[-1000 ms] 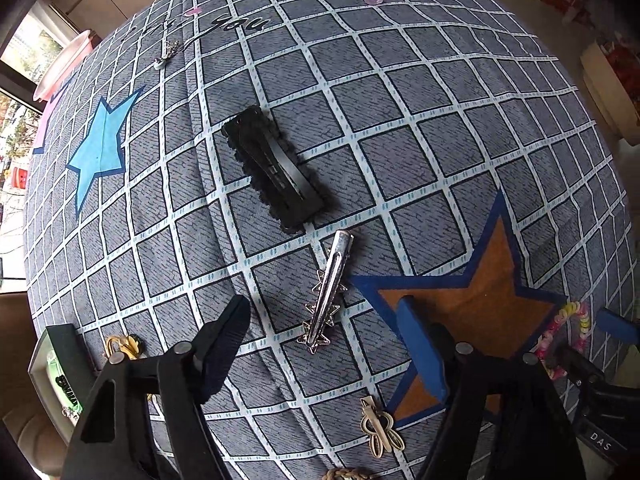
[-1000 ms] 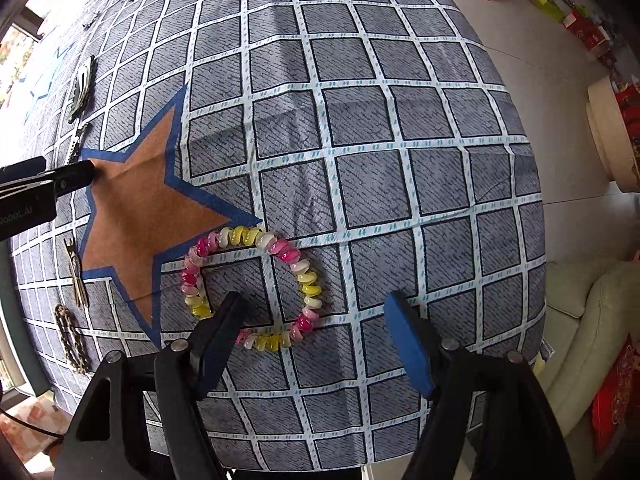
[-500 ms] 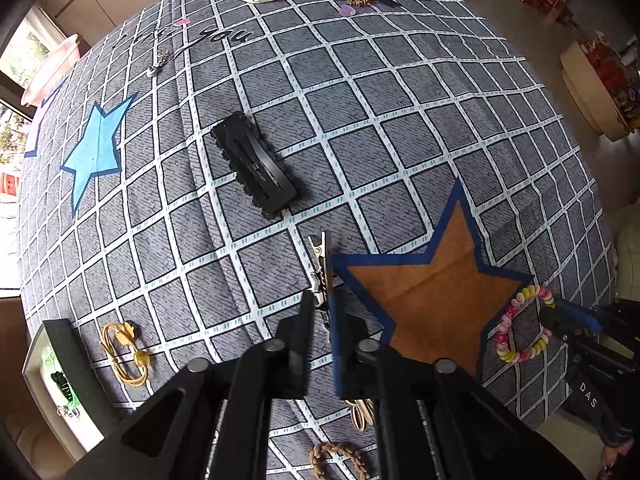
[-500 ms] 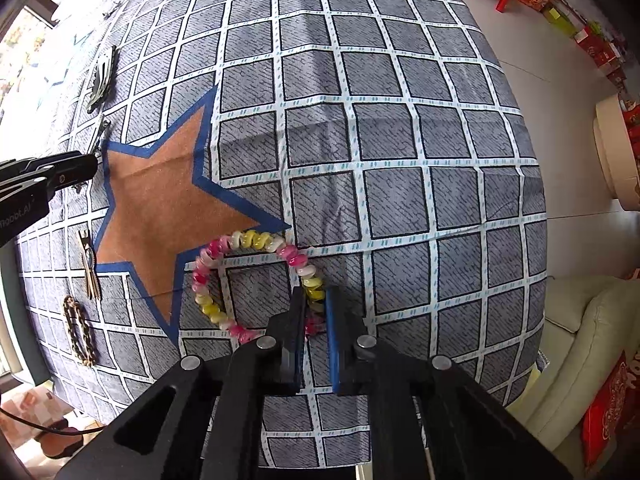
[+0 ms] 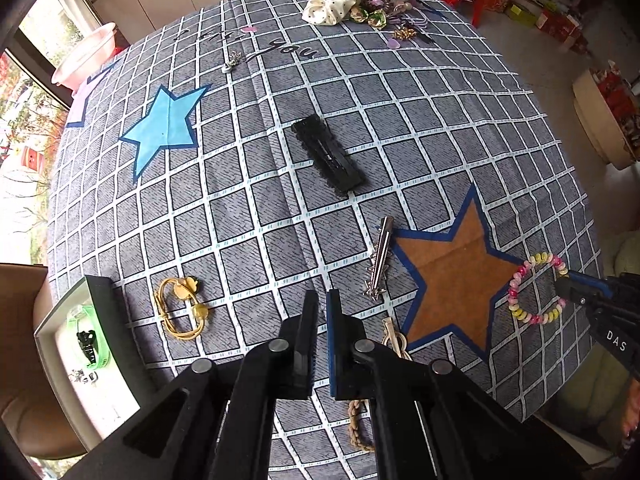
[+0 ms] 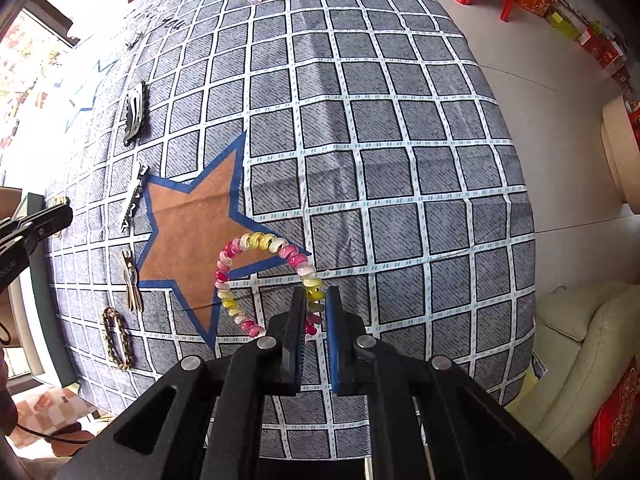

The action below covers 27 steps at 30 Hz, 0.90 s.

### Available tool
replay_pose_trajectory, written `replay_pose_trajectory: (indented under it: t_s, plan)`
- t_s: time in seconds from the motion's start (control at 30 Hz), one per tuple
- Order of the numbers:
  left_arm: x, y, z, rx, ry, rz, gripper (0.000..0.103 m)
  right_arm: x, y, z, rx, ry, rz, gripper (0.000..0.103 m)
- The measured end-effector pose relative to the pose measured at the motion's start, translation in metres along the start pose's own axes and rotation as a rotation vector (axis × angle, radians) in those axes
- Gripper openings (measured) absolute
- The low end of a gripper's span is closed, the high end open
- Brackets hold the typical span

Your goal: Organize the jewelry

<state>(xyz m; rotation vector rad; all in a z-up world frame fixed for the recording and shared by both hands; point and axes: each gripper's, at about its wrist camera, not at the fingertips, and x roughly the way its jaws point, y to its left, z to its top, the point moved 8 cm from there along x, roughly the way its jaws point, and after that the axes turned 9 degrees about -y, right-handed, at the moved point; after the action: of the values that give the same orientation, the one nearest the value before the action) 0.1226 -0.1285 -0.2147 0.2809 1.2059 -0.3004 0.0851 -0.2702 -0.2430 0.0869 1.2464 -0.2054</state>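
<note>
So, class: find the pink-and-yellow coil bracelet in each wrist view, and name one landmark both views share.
Left wrist view: the coil bracelet sits at the far right, just right of the brown star, with the right gripper pinching its right side.
Right wrist view: it is low in the middle, held between the right gripper's fingers.
Shared landmark: the brown star with the blue outline.

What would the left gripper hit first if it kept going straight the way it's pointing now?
Probably bare tablecloth. The left gripper is shut with nothing between its fingers and points down at the checked cloth, between the yellow hair tie and the silver clip. Depth is hard to judge, but neither seems to lie in its line.
</note>
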Motion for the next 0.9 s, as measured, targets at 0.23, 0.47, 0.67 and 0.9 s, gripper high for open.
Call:
replay_pose_trajectory:
  t_s: [0.23, 0.47, 0.67, 0.9]
  plan:
    - [-0.015, -0.003, -0.002, -0.011, -0.059, -0.013, 0.059, -0.010, 0.007, -0.002, -0.004, -0.002, 0.019, 0.010]
    - [0.012, 0.003, 0.022, 0.030, -0.065, 0.043, 0.103, -0.027, 0.001, -0.006, 0.026, -0.024, 0.033, 0.010]
    - [0.064, -0.008, 0.022, 0.066, 0.016, 0.015, 0.103, -0.034, -0.008, -0.007, 0.037, -0.022, 0.035, 0.010]
    - [0.089, -0.017, 0.024, 0.074, 0.052, 0.005, 0.094, -0.042, -0.024, -0.021, 0.046, -0.022, 0.030, 0.010]
